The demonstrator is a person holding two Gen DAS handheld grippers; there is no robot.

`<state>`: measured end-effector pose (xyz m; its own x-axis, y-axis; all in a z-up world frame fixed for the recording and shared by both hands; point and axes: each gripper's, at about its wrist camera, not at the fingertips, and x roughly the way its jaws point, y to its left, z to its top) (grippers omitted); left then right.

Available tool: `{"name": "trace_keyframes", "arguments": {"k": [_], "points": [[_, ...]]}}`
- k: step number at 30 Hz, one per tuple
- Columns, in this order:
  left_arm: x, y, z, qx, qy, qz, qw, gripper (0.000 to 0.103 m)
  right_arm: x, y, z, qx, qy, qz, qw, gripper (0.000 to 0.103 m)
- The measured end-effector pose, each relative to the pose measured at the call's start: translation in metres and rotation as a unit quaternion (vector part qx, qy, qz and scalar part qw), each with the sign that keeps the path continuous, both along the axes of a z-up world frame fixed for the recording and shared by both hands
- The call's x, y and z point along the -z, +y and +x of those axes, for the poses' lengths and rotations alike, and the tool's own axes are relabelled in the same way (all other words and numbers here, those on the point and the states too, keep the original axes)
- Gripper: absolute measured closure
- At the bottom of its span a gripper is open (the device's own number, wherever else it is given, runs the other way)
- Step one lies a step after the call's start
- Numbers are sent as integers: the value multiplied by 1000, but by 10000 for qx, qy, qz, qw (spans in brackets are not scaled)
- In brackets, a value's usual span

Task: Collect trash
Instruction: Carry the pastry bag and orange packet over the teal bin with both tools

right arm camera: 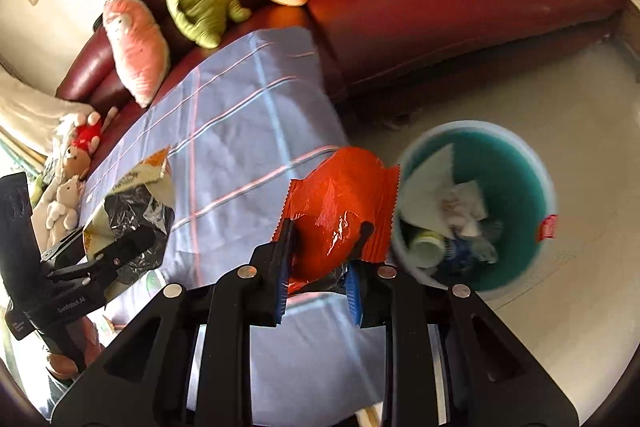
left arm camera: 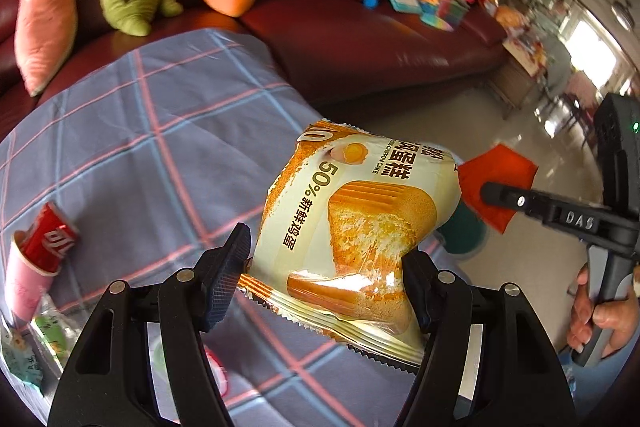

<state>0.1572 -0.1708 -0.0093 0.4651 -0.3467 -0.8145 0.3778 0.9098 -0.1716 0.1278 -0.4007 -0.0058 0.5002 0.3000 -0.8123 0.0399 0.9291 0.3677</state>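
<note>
A: What is the left gripper (left arm camera: 326, 265) holding?
B: It is gripping a chiffon cake packet (left arm camera: 352, 227) above the plaid cloth (left arm camera: 132, 131).
A: And the right gripper (right arm camera: 322, 263)?
B: It is clenching an orange wrapper (right arm camera: 336, 207) beside the teal trash bin (right arm camera: 516, 163).

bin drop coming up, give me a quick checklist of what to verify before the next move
1. Right gripper jaws shut on the orange wrapper: ok.
2. Left gripper jaws clamped on the cake packet: ok.
3. Teal bin in view and open-topped: ok.
4. Orange wrapper over the bin mouth: not ok, it hangs beside the rim, over the cloth edge.
5. Room left in the bin: ok, paper and a cup only fill the bottom.
6. All trash off the checked cloth: not ok, a red cup remains.
</note>
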Motion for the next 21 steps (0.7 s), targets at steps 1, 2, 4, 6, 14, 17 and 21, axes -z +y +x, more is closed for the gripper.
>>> {"name": "trace_keyframes", "arguments": {"k": [1, 2, 4, 6, 14, 17, 21], "points": [[3, -12, -1, 108, 18, 59, 9999, 34, 0, -11, -4, 97, -20, -34, 9999, 80], [5, -20, -2, 188, 36, 92, 9998, 34, 0, -21, -8, 172, -27, -43, 9998, 80], [10, -38, -3, 339, 71, 153, 9993, 34, 2, -42, -15, 363, -23, -28, 9993, 80], [15, -58, -2, 493, 98, 226, 9985, 34, 4, -60, -18, 520, -1, -4, 9986, 79], [34, -122, 8, 847, 254, 314, 9956, 34, 12, -111, -24, 905, 46, 13, 9959, 79], [42, -141, 12, 972, 303, 426, 9939, 34, 18, -124, -23, 991, 71, 66, 9950, 78], [55, -168, 18, 1141, 412, 535, 9912, 34, 27, -140, -21, 1109, 148, 190, 9935, 78]]}}
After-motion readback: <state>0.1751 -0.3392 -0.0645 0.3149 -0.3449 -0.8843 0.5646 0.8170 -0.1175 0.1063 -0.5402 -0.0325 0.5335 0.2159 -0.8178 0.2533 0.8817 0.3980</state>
